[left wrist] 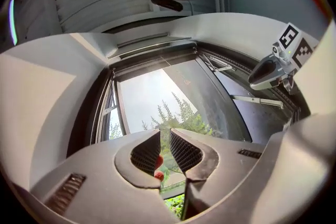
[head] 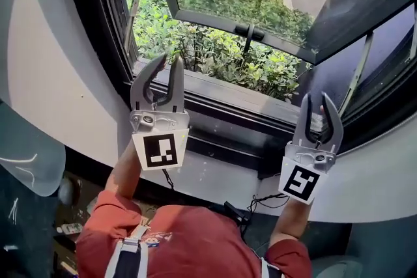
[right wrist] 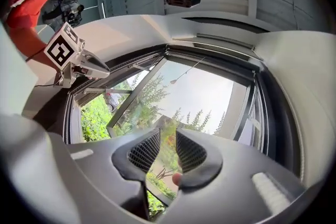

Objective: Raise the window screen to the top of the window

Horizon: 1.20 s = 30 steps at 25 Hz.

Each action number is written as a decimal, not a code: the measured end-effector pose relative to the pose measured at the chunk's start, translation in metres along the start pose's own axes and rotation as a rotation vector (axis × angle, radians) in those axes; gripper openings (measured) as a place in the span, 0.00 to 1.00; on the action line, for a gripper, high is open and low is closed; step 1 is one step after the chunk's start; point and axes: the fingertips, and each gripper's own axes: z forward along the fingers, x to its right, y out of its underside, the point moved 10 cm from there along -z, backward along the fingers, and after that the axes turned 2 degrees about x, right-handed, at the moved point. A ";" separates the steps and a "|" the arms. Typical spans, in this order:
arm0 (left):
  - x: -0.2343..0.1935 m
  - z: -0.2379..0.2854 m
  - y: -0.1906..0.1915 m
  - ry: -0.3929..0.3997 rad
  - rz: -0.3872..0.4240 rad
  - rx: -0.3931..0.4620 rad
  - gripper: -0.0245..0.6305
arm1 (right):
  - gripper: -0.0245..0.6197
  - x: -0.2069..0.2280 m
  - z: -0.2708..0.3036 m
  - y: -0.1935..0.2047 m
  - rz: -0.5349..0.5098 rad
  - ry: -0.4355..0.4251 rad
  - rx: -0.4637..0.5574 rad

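Note:
The window [head: 241, 101] stands open, its glass sash [head: 260, 10] swung outward over green shrubs. No mesh shows across the opening. A slim bar [left wrist: 152, 63] lies along the top of the frame, and a thin cord [right wrist: 186, 70] hangs from the top rail. My left gripper [head: 170, 60] is held up in front of the sill's left part, jaws a little apart with nothing between them [left wrist: 164, 139]. My right gripper [head: 318, 99] is raised before the sill's right part, open and empty [right wrist: 168, 139]. Neither touches the window.
The dark sill ledge [head: 221, 140] runs below both grippers. A black handle [head: 247, 30] sits on the sash's lower rail. A dark side pane [head: 371, 3] stands at right. Cables [head: 267, 202] hang under the ledge. Pale walls [head: 58, 75] flank the window.

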 end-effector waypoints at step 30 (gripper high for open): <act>0.079 -0.130 0.125 0.144 -0.248 -0.464 0.14 | 0.20 -0.124 -0.120 0.108 0.535 -0.033 -0.402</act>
